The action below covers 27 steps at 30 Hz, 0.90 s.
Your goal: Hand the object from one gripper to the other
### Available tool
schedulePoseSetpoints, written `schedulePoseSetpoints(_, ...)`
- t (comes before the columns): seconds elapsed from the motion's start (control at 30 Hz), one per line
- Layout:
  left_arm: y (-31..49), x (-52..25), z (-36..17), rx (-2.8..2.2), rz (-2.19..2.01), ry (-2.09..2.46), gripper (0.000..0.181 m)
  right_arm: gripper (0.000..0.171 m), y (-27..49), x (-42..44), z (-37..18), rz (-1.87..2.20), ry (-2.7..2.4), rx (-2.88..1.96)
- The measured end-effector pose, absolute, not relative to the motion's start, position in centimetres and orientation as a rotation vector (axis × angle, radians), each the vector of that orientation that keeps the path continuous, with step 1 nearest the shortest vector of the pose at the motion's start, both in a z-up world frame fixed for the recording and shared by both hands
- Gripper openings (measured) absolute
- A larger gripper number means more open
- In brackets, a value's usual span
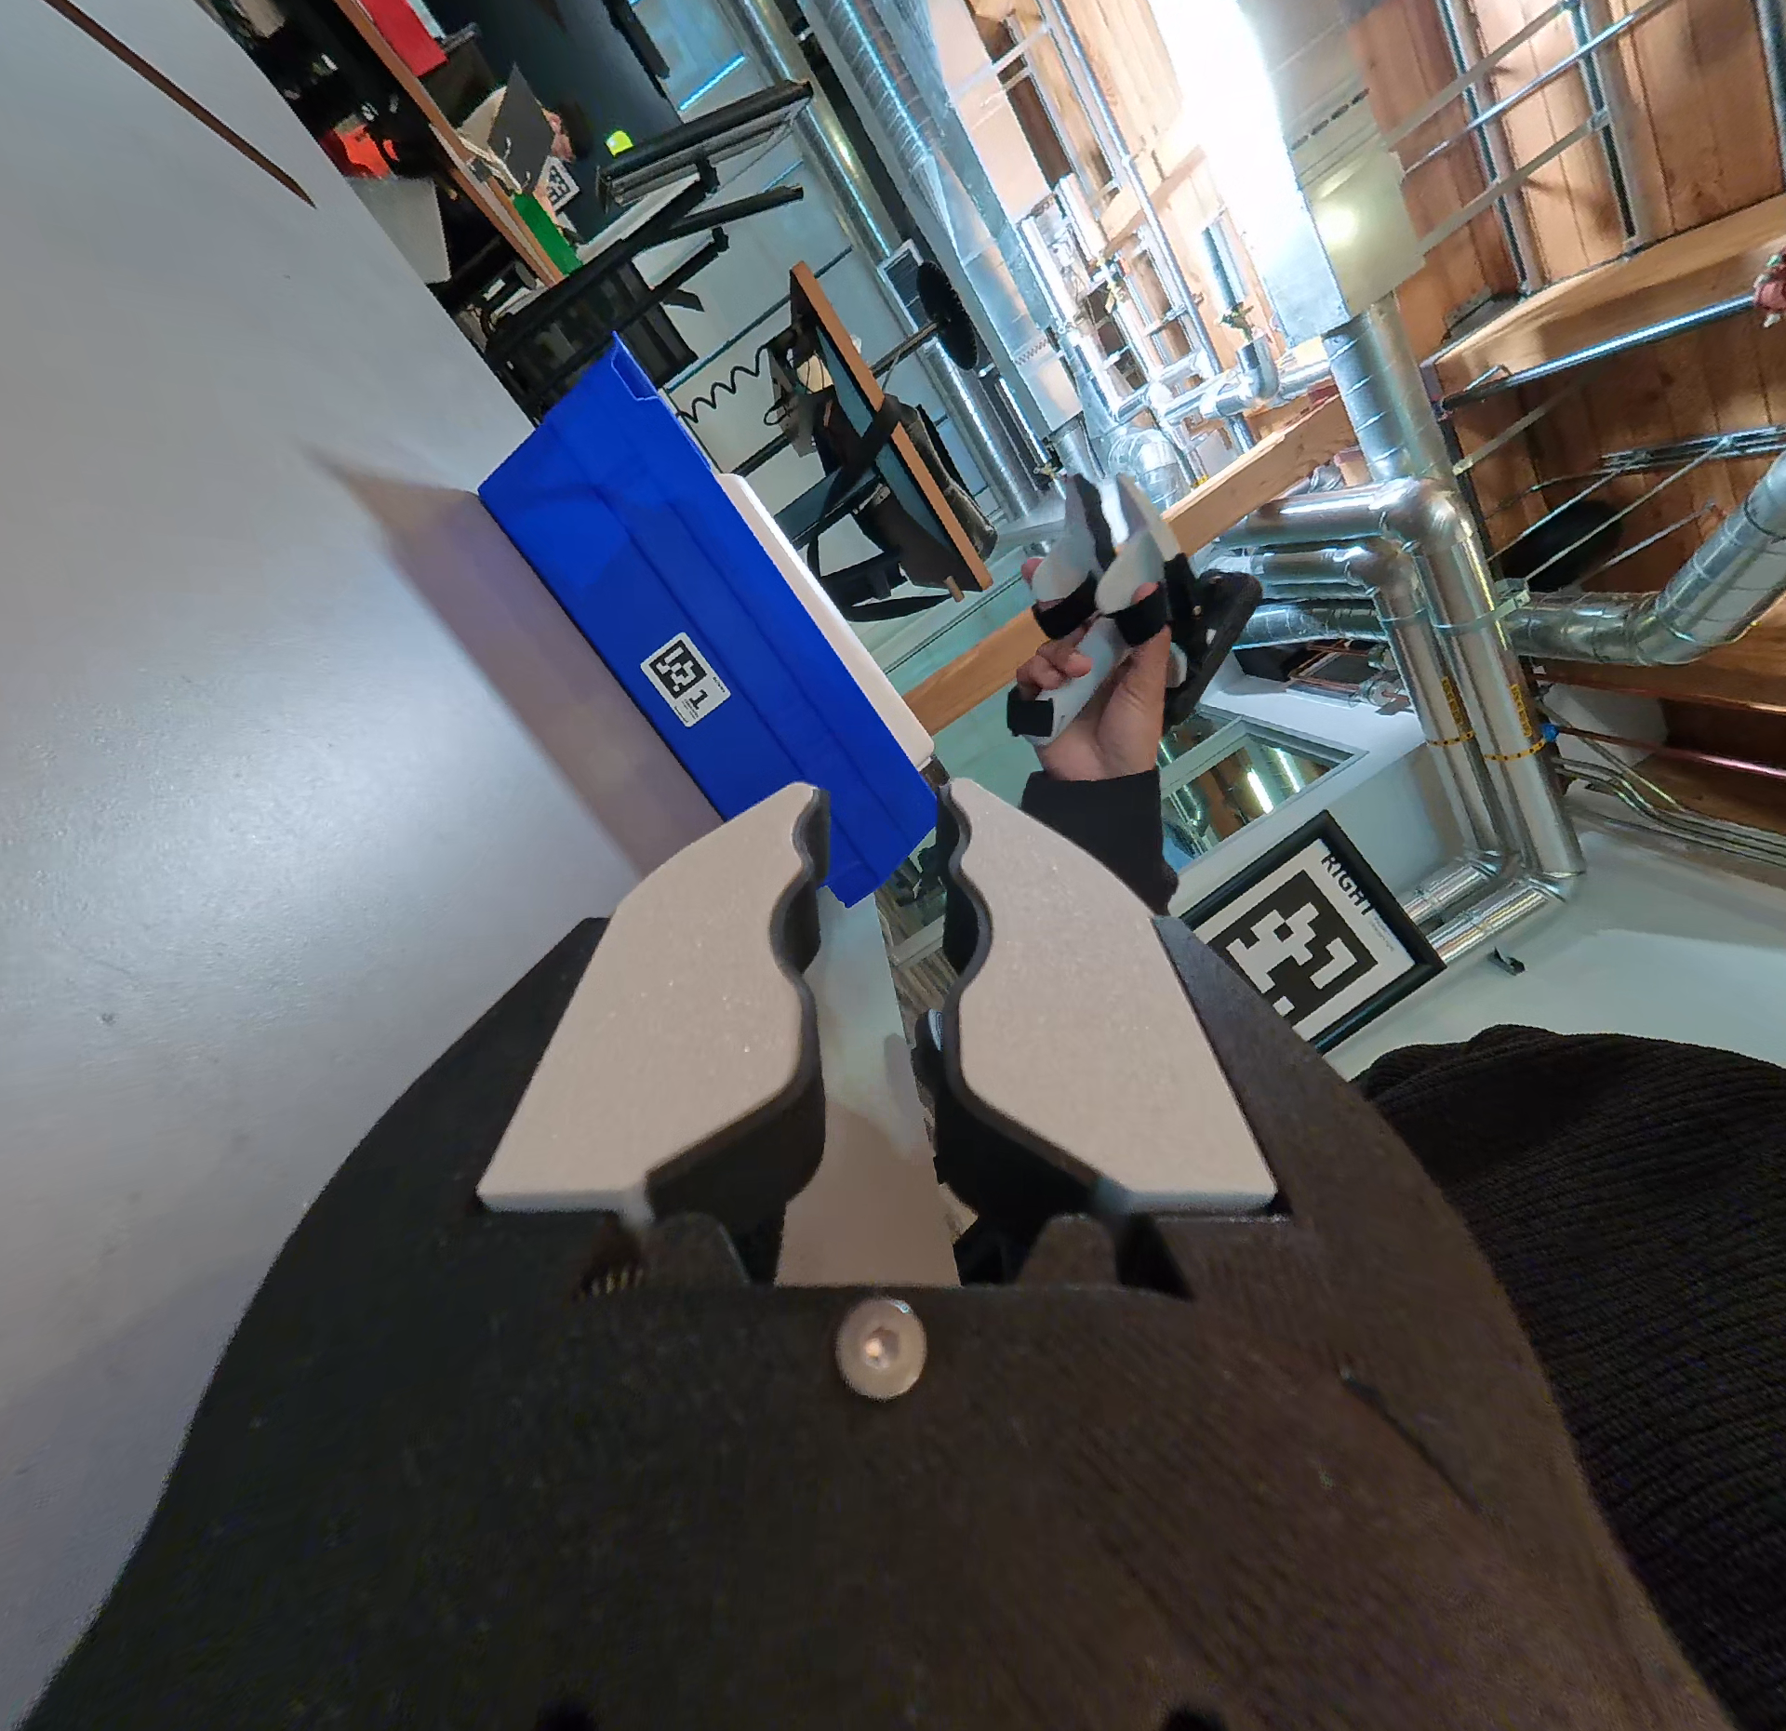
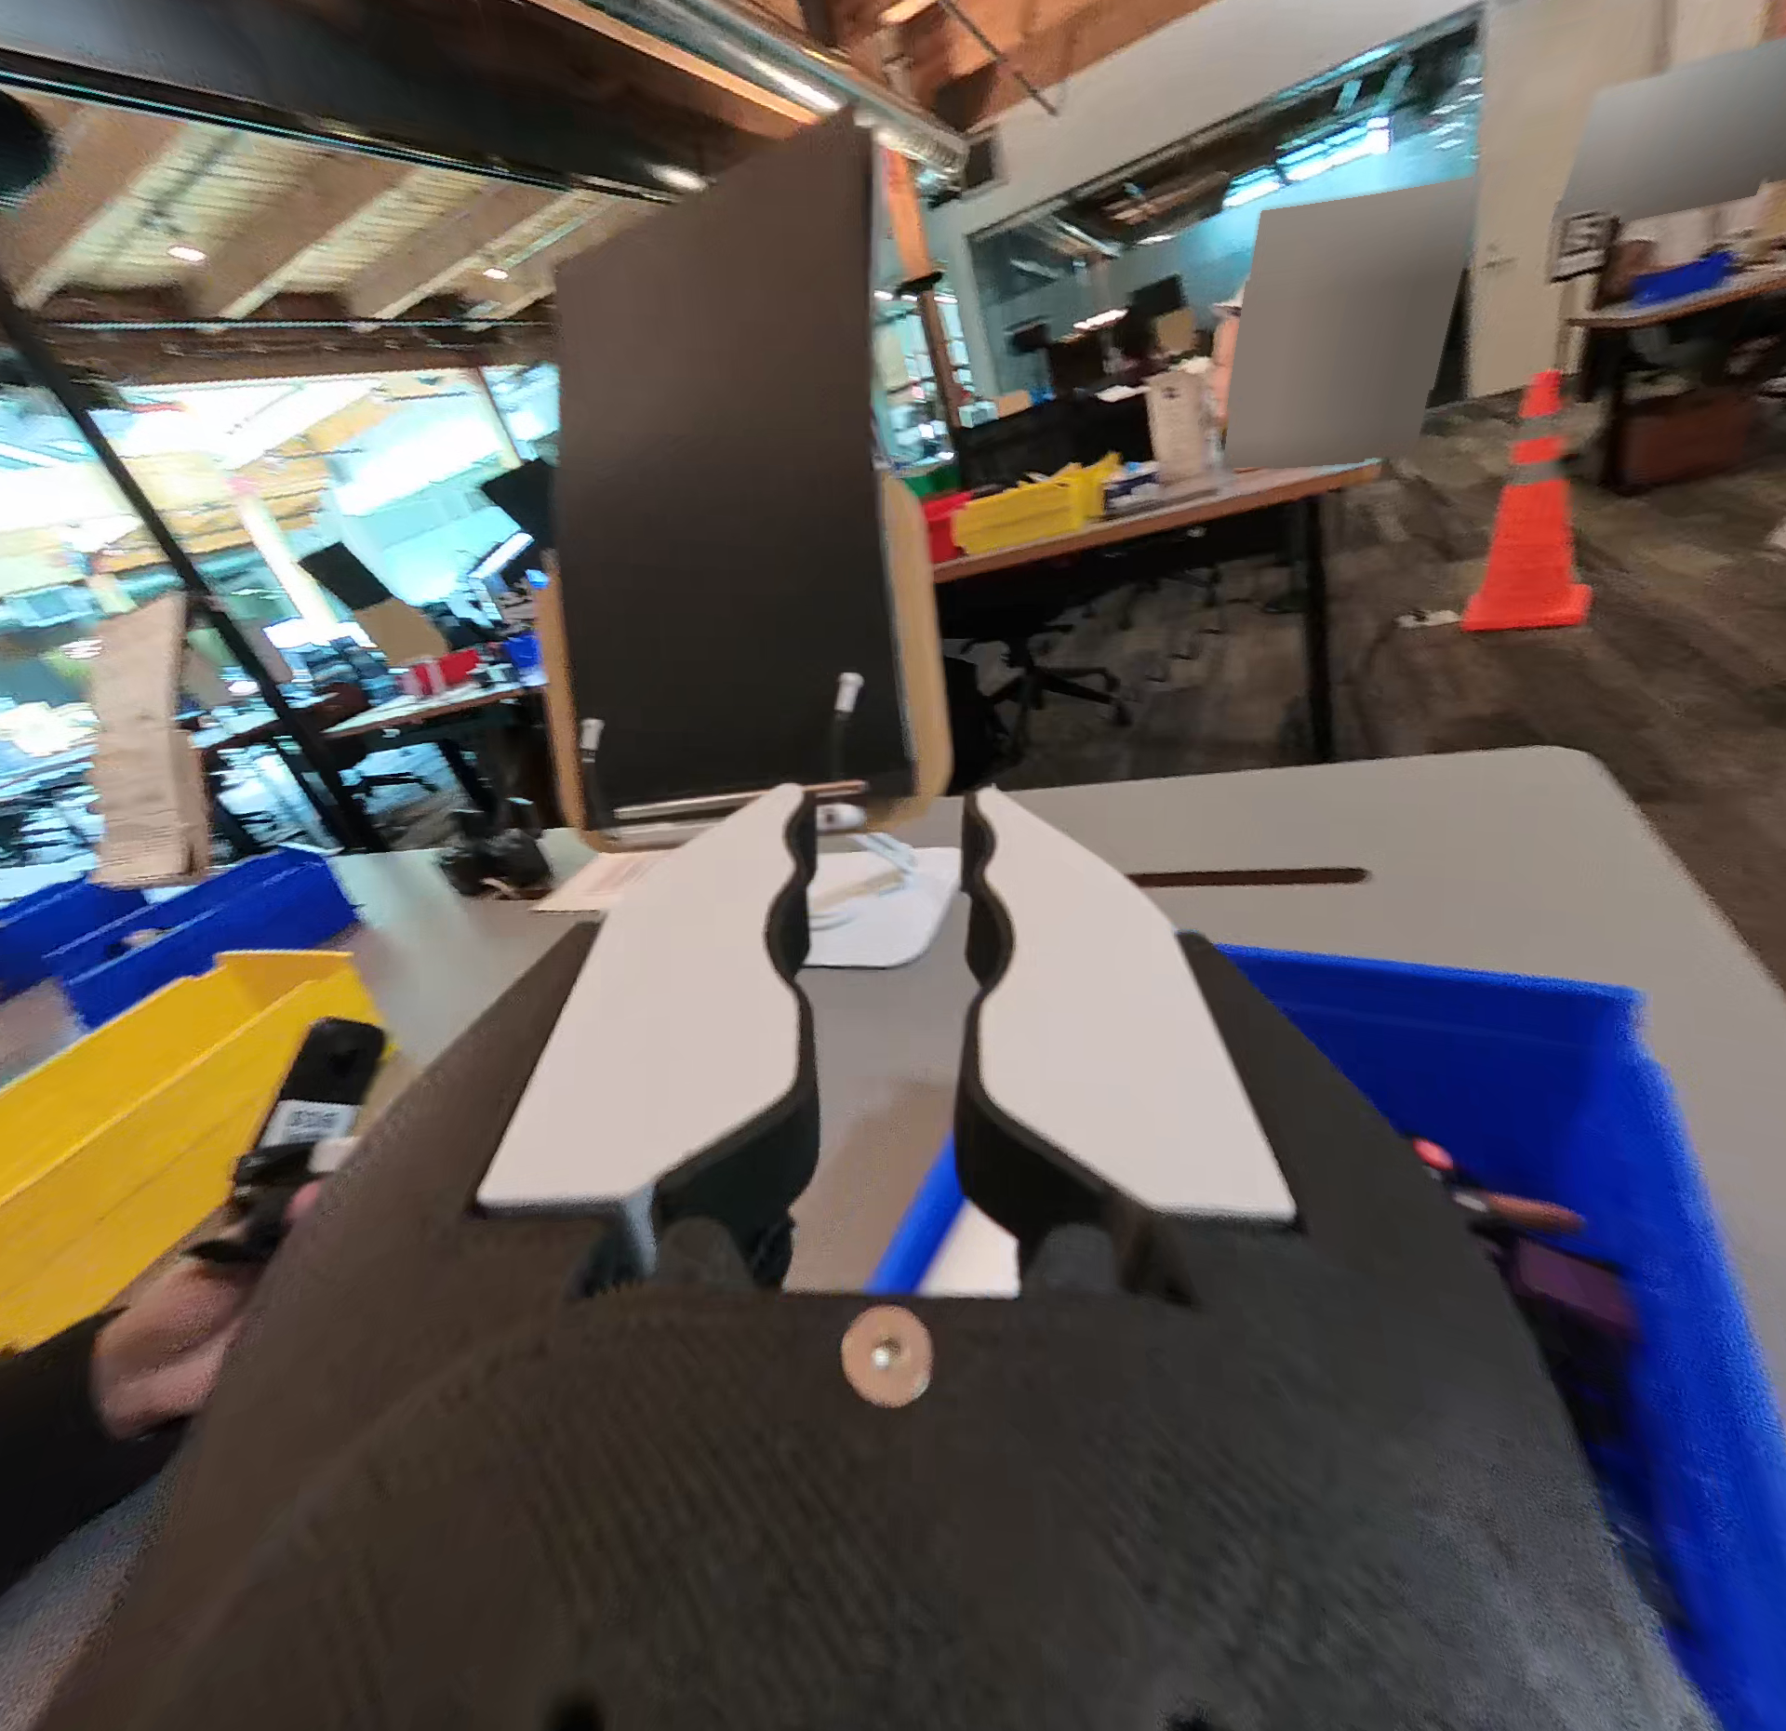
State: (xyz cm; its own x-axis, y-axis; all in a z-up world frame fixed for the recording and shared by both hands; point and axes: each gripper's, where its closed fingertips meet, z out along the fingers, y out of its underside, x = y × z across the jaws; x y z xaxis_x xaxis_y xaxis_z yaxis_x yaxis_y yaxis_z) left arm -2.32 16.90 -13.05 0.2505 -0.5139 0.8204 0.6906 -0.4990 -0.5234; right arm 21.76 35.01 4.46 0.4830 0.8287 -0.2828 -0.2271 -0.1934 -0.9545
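My left gripper [image 1: 881, 796] is open and empty, tilted on its side beside the blue bin [image 1: 676, 641] on the grey table [image 1: 193, 718]. My right gripper [image 2: 886, 800] is open and empty above the near left corner of the same blue bin [image 2: 1595, 1085]. Inside the bin lie a purple item [image 2: 1566, 1298] and a reddish tool [image 2: 1508, 1206], both blurred. In the left wrist view, the right gripper [image 1: 1121, 525] shows farther off, held up by a hand [image 1: 1111, 709]. In the right wrist view, part of the left gripper's black body [image 2: 324, 1085] shows at lower left, in a hand [image 2: 164, 1337].
A yellow bin [image 2: 126, 1105] stands at the table's left, with more blue bins [image 2: 193, 921] behind it. A dark monitor [image 2: 725, 486] on a white stand [image 2: 870, 911] rises at the back of the table. A framed marker board [image 1: 1305, 950] stands near the right arm's dark sleeve. The left gripper's tips are roughly 35 centimetres from the right gripper's. From the right gripper's tips to the purple item [image 2: 1566, 1298] is close to 25 centimetres.
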Motion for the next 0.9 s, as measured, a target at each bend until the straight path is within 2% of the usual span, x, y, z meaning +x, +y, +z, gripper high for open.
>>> schedulePoseSetpoints(0.13,16.8,-2.1,-13.2,-1.511,-1.459,-0.157,0.021,0.028,30.5,16.2,5.4,1.279,-0.662,-1.369)
schedulePoseSetpoints(0.27,16.7,-1.8,-13.3,-1.548,-1.398,-0.102,0.021,0.031,24.6,9.4,4.0,1.486,-0.851,-1.281)
schedulePoseSetpoints(0.5,15.8,-1.4,-12.1,-1.602,-1.173,0.076,0.021,0.029,19.5,1.8,-5.4,1.331,-1.222,-1.345)
schedulePoseSetpoints(0.63,13.8,-2.4,-7.9,-1.529,-1.164,0.088,0.021,0.029,18.2,0.2,-9.2,1.415,-1.236,-1.402)
schedulePoseSetpoints(0.7,11.2,-3.5,-3.9,-1.499,-1.264,0.113,0.002,0.030,17.8,-0.2,-10.3,1.493,-1.203,-1.460)
schedulePoseSetpoints(0.73,10.0,-4.5,-1.9,-1.498,-1.262,0.119,0.002,0.030,17.5,-0.2,-10.7,1.529,-1.193,-1.474)
schedulePoseSetpoints(0.8,7.0,-7.3,1.3,-1.527,-1.121,0.186,0.006,0.031,17.1,-0.1,-11.8,1.550,-1.196,-1.503)
schedulePoseSetpoints(0.9,3.6,-15.4,0.3,-1.797,-0.577,0.207,0.025,0.031,16.4,0.0,-13.5,1.504,-1.265,-1.531)
